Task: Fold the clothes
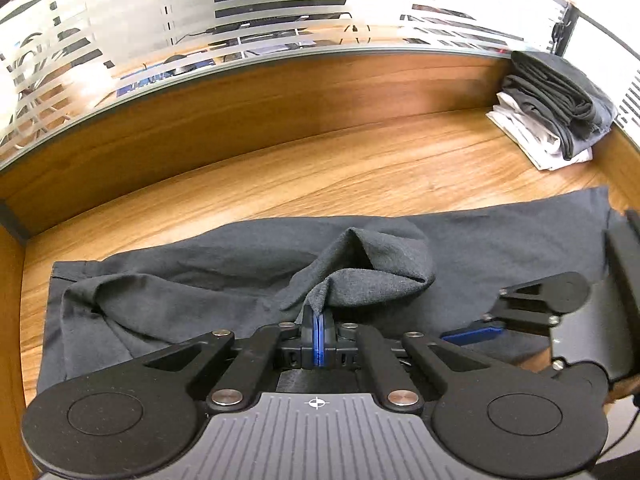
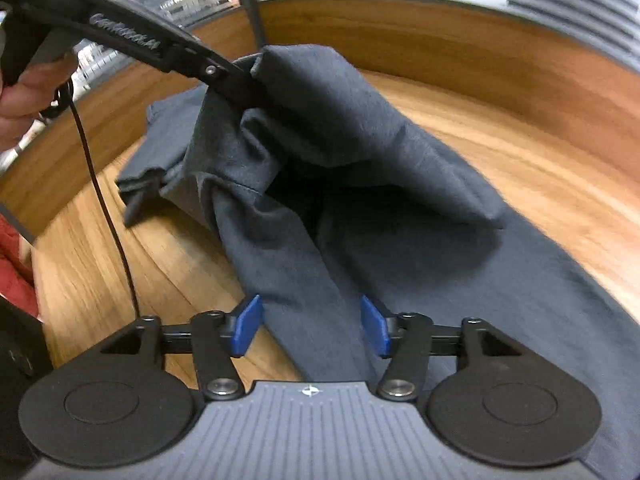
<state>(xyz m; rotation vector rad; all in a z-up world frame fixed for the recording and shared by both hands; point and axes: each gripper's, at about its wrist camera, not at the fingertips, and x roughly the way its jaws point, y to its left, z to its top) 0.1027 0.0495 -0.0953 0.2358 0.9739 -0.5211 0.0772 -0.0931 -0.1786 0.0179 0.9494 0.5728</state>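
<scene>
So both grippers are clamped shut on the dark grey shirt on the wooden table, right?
Not quite. Only the left gripper is shut on the dark grey shirt, lifting a fold off the wooden table. The right gripper is open: the right wrist view shows its blue pads standing apart, not pressing the cloth.

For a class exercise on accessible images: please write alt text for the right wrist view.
The left tool pinches a dark grey garment and lifts a fold of it above a wooden table. In the foreground the right tool is open, its blue pads either side of the cloth without pressing it.
</scene>
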